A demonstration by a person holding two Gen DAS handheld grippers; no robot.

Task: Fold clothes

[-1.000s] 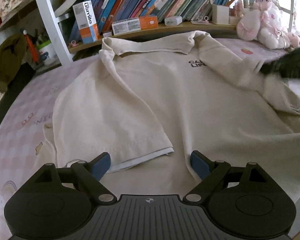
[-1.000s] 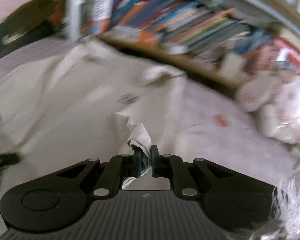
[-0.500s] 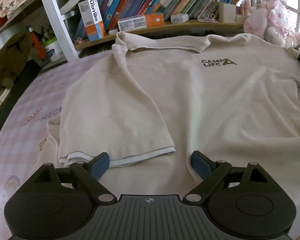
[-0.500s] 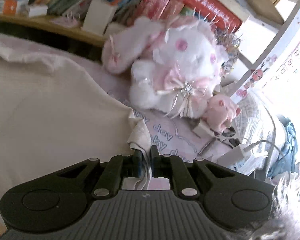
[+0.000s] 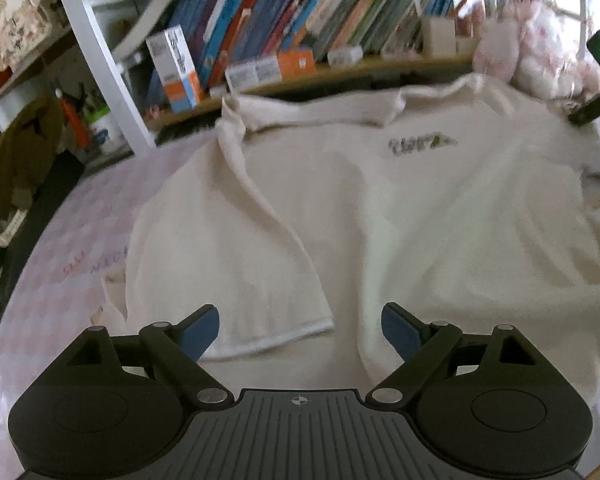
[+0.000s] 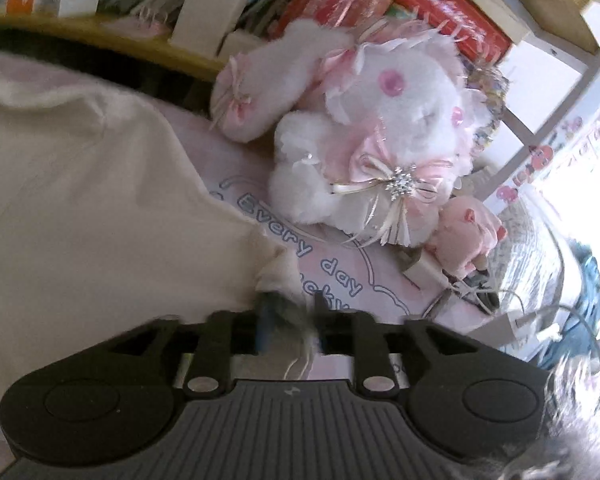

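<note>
A cream polo shirt (image 5: 380,208) with a small dark chest print lies front up on the pink bedspread (image 5: 60,248). Its left sleeve (image 5: 228,272) is folded in over the body. My left gripper (image 5: 300,330) hovers wide open over the shirt's lower part, with the sleeve hem just ahead of its blue pads. In the right wrist view, the shirt (image 6: 80,200) stretches to the left. My right gripper (image 6: 290,312) is at the tip of the other sleeve (image 6: 278,270). Its jaws are opening, and the cloth corner sits loose between them.
A low shelf of books (image 5: 300,32) and boxes runs along the far side, with a white post (image 5: 100,60) at the left. A white-and-pink plush toy (image 6: 380,140), a small pink plush (image 6: 468,236) and chargers with cables (image 6: 460,288) crowd the right. A brown garment (image 5: 16,160) hangs at the far left.
The right gripper carried the right sleeve outward to the right, spreading the shirt flat, and its jaws have now parted around the sleeve tip. The left gripper has stayed in place, open.
</note>
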